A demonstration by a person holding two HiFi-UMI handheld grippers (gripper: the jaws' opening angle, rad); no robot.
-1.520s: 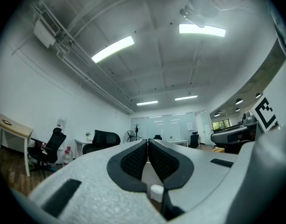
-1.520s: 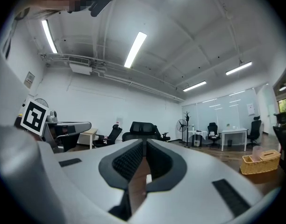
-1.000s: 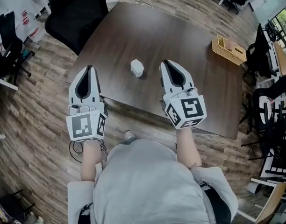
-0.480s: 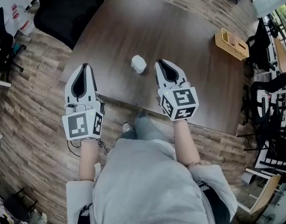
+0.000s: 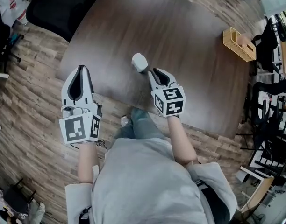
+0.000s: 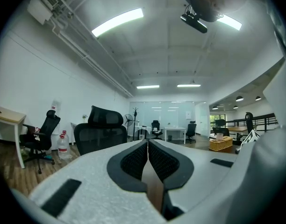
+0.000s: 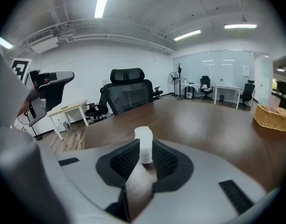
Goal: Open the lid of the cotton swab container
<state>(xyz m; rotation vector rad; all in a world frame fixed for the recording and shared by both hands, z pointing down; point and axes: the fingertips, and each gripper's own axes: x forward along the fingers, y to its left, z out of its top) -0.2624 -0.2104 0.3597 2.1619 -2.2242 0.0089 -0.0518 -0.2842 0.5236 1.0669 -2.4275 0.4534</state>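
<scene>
My right tongs [image 5: 150,72] reach over the dark surface [image 5: 189,45], jaws opening, the white cotton swab container [image 5: 139,62] just beyond their tips, not between them. My left tongs [image 5: 80,69] hang closed off its near left edge.

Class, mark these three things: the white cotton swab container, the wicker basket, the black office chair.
cotton swab container [image 5: 139,62], head view, its white side.
wicker basket [image 7: 271,119], right gripper view, its front wall.
black office chair [image 7: 130,98], right gripper view, its backrest.
</scene>
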